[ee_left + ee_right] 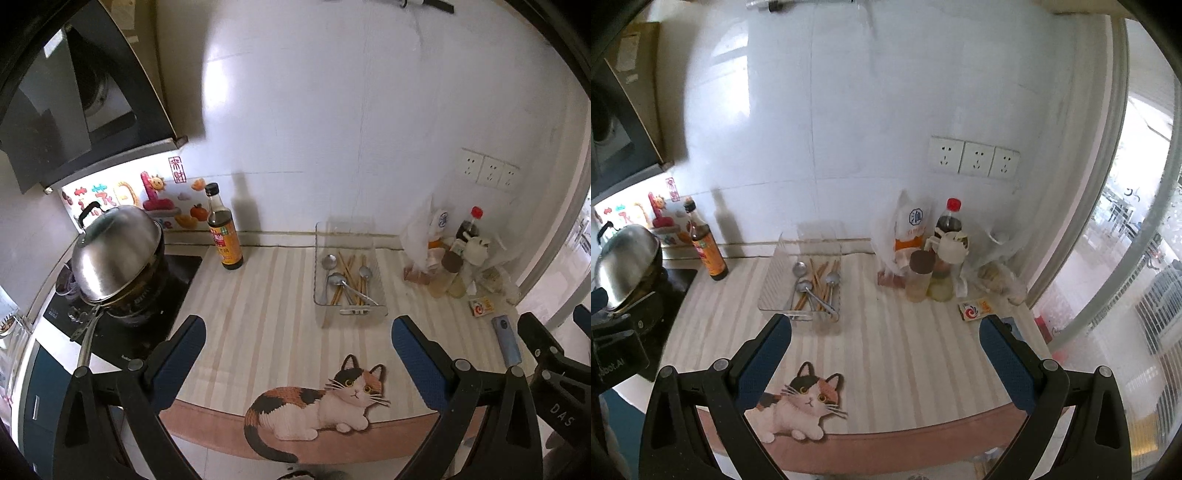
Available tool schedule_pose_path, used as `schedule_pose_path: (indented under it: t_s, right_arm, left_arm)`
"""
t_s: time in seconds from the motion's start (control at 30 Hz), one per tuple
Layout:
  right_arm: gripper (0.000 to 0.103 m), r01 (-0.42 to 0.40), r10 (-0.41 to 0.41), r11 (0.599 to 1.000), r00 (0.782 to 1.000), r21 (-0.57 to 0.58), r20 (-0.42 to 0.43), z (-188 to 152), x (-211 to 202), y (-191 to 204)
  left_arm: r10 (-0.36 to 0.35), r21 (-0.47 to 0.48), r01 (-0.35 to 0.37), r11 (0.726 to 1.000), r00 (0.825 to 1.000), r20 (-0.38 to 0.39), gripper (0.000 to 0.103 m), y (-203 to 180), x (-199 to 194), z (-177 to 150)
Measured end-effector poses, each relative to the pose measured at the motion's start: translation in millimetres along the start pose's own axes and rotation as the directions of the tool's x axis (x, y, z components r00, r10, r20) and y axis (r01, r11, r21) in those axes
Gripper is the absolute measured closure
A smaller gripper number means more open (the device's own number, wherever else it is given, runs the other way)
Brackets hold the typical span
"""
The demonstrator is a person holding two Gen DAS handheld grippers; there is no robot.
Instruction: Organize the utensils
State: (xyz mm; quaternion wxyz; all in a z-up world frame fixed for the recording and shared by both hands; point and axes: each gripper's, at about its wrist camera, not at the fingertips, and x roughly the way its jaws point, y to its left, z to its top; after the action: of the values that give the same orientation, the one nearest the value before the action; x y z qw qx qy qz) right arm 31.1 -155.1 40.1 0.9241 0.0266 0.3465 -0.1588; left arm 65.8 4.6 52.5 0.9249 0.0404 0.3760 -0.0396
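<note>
A clear plastic tray [321, 301] stands on the striped mat near the back wall and holds metal spoons [337, 280] and wooden chopsticks [347, 266]. It also shows in the right wrist view [768, 291], with its spoons [804, 286] and chopsticks [820, 274]. My left gripper [295, 350] is open and empty, held above the mat in front of the tray. My right gripper [884, 349] is open and empty, to the right of and in front of the tray.
A lidded steel pot [110, 251] sits on the cooktop at the left. A dark sauce bottle [223, 230] stands by the wall. Bottles, jars and bags [934, 258] crowd the back right corner. A small box [975, 309] and a cat-print mat [325, 402] lie nearby.
</note>
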Motion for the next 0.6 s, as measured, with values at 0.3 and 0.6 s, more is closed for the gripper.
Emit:
schedule_pose_path:
  t_s: [0.3, 0.6]
  right_arm:
    - [0.0, -0.028, 0.029, 1.0, 0.999, -0.007, 0.026, 0.0, -32.1, -2.9]
    - [0.0, -0.03, 0.03, 0.999, 1.0, -0.014, 0.007, 5.9, -28.8, -4.0]
  left_arm:
    - [0.012, -0.004, -0.012, 1.0, 1.0, -0.001, 0.0, -6.5, -18.9, -2.0]
    - [0.025, -0.001, -0.025, 1.0, 0.999, -0.029, 0.0, -13.0, -16.7, -1.3]
